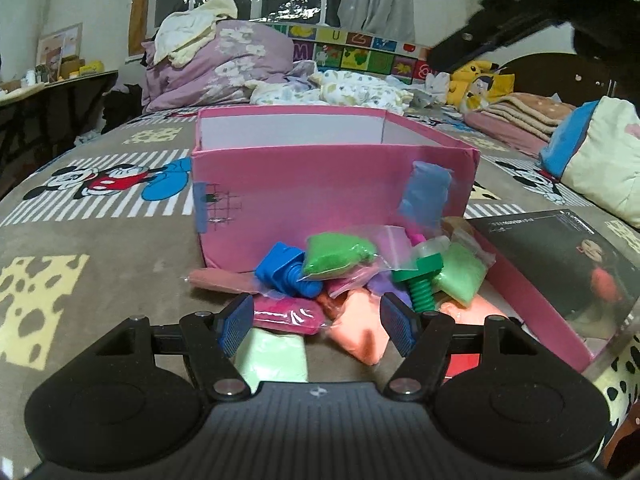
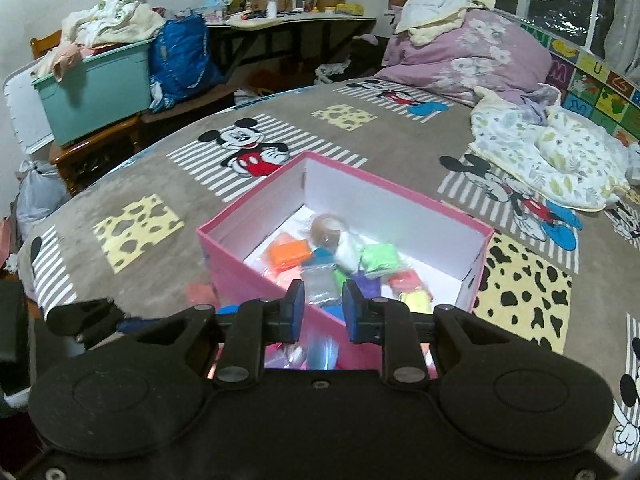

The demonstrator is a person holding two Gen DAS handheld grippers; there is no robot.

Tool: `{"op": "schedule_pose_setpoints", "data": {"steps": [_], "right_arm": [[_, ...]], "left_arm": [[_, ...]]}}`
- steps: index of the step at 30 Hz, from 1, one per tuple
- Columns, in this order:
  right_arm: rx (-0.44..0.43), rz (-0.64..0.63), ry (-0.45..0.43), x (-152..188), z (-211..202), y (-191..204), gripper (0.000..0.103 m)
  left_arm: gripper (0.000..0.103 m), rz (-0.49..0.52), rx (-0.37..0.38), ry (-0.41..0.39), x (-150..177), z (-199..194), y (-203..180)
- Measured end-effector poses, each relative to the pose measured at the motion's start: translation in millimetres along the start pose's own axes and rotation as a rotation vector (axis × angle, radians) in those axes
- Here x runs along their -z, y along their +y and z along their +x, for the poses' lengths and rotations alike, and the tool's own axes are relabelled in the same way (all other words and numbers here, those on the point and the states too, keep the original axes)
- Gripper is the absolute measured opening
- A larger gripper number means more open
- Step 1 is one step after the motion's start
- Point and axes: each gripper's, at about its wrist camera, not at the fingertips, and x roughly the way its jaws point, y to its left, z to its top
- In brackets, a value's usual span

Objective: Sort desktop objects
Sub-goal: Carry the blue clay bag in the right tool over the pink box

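A pink box (image 1: pixel 304 196) stands on the bed; the right wrist view shows several coloured clay bags inside the pink box (image 2: pixel 480 240). In front of it lies a pile: a blue toy bolt (image 1: pixel 286 274), a green toy bolt (image 1: pixel 418 280), a green clay bag (image 1: pixel 338 256), a pink bag (image 1: pixel 286 316) and an orange bag (image 1: pixel 358 328). My left gripper (image 1: pixel 316 320) is open, low over the pink and orange bags. My right gripper (image 2: pixel 322 312) hovers above the box's near wall, jaws narrowly apart, with a clear bag of blue clay (image 2: pixel 320 288) between them.
The pink box lid (image 1: pixel 532 300) with a dark picture lies right of the pile. A light green bag (image 1: pixel 274 356) lies under my left gripper. Bedding and blankets (image 2: pixel 472 60) are heaped at the bed's far side. A teal bin (image 2: pixel 96 88) stands beyond the bed edge.
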Motion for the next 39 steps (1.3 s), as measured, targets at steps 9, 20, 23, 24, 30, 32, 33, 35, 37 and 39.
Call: {"op": "schedule_pose_setpoints", "data": {"steps": [9, 20, 23, 24, 30, 32, 33, 35, 37, 39], "right_arm": [[-0.032, -0.01, 0.044, -8.4, 15.2, -1.4, 0.021], [-0.029, -0.435, 0.269, 49.6, 52.0, 55.3, 0.061], [0.006, -0.477, 0.282, 56.4, 58.8, 52.4, 0.059], [0.01, -0.472, 0.283, 57.4, 60.8, 50.4, 0.058], [0.051, -0.538, 0.297, 66.6, 75.8, 56.4, 0.052], [0.046, -0.53, 0.29, 65.7, 79.2, 57.3, 0.051], [0.046, -0.53, 0.287, 65.8, 81.0, 57.6, 0.051], [0.053, -0.539, 0.283, 65.7, 84.7, 58.5, 0.05], [0.055, -0.538, 0.281, 65.6, 87.8, 57.3, 0.05], [0.042, -0.513, 0.282, 63.2, 89.0, 52.2, 0.046]], "left_arm": [[0.069, 0.002, 0.024, -0.012, 0.5, 4.2, 0.3], [0.069, -0.027, 0.038, -0.012, 0.2, 0.1, 10.9], [0.069, -0.024, 0.036, -0.009, 1.0, 0.7, 11.3], [0.069, -0.024, 0.035, -0.008, 1.2, 1.4, 11.2], [0.069, -0.022, 0.036, -0.005, 1.0, 4.2, 10.3], [0.069, -0.02, 0.036, -0.002, 1.5, 5.2, 9.7], [0.069, -0.019, 0.036, -0.001, 1.8, 5.6, 9.6], [0.069, -0.019, 0.037, 0.002, 2.1, 6.9, 10.2], [0.069, -0.023, 0.04, 0.007, 2.8, 7.9, 11.2], [0.069, -0.033, 0.045, 0.012, 3.7, 8.4, 13.9]]}}
